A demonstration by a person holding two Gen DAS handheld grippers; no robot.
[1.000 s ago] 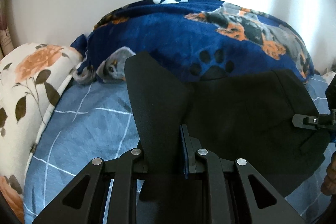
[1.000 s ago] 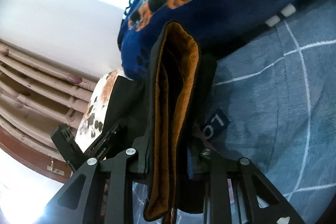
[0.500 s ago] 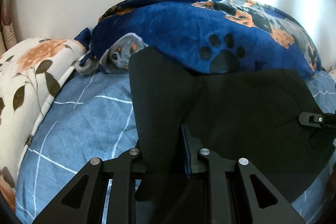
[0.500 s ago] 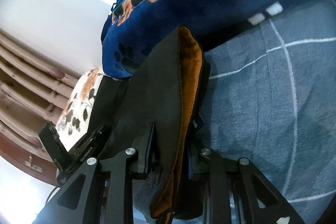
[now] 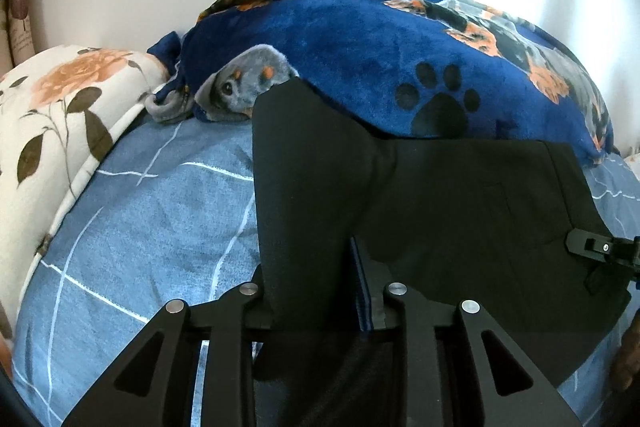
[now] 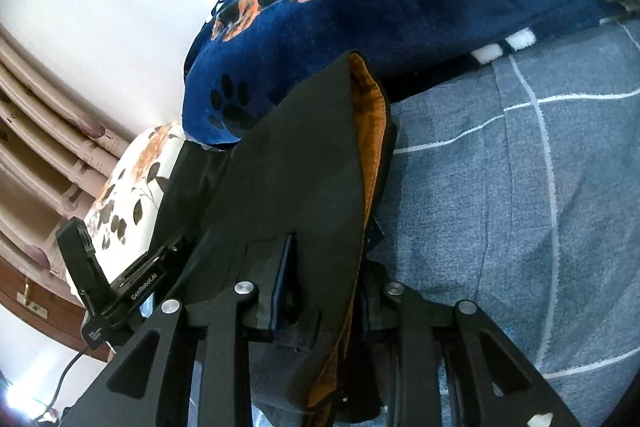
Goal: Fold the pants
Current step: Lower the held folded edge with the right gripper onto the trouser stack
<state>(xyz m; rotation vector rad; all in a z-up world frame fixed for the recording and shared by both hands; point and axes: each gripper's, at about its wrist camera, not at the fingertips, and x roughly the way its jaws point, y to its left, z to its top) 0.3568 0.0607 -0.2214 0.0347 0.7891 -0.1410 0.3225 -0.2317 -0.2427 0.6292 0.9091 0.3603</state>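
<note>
Sunk lower toward the blue checked bedsheet (image 5: 132, 227) since a second ago: black folded pants (image 5: 460, 211). Left gripper (image 5: 316, 291), jaws just widening, fabric between. Right gripper (image 6: 320, 291) pinching the orange-lined waistband, pants stretched between both tools.

My left gripper (image 5: 320, 303) and right gripper (image 6: 320, 301) are matte black, with silver screw heads, blue-edged pads and white "GenRobot.AI" lettering.

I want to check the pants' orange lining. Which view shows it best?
The right wrist view: the orange lining runs along the open edge of the black pants, just ahead of the right gripper. The left wrist view shows only the pants' black outer side; no lining is visible there.
</note>
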